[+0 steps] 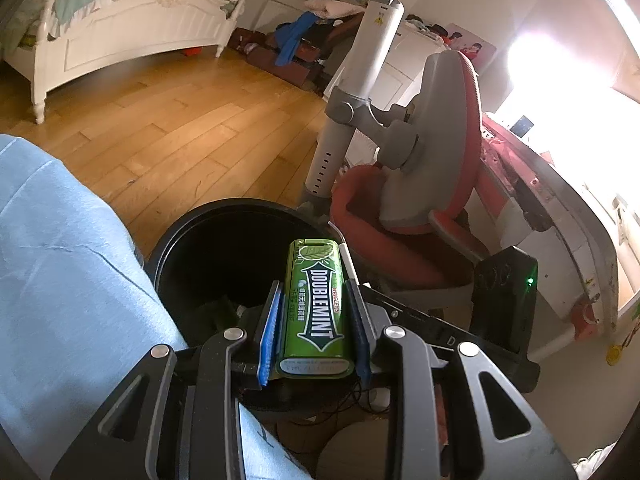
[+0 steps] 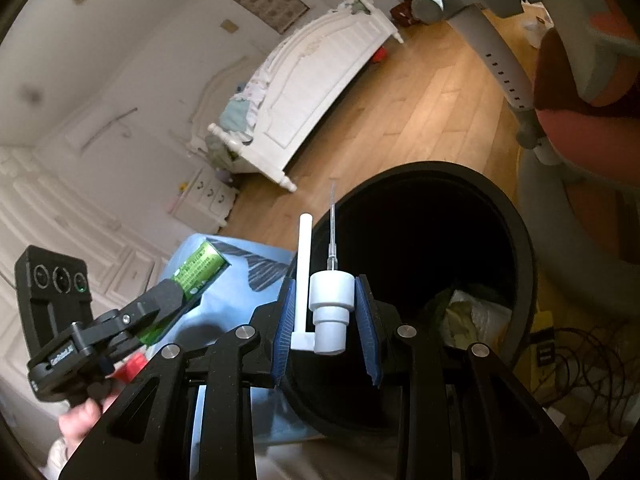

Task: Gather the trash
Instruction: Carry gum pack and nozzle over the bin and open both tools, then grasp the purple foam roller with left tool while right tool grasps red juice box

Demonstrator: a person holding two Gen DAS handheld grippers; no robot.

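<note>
Left wrist view: left gripper [image 1: 316, 300] clamps a green plastic gum box [image 1: 316, 306] printed "DOUBLEMINT" between its 2 blue pads; smaller print illegible. Round black trash bin [image 1: 176, 240] at 11 o'clock of the box, interior dark.

Right wrist view: right gripper [image 2: 326, 308] closed on a white plastic pump-dispenser head [image 2: 329, 312] with clear tube. Bin [image 2: 524, 248] at 1 o'clock; crumpled white paper [image 2: 476, 316] inside, partly hidden.

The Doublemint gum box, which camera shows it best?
The left wrist view: the Doublemint gum box lies clamped in the left gripper, label facing the camera. The right wrist view shows only part of it, sideways, behind the left gripper's fingers.
</note>
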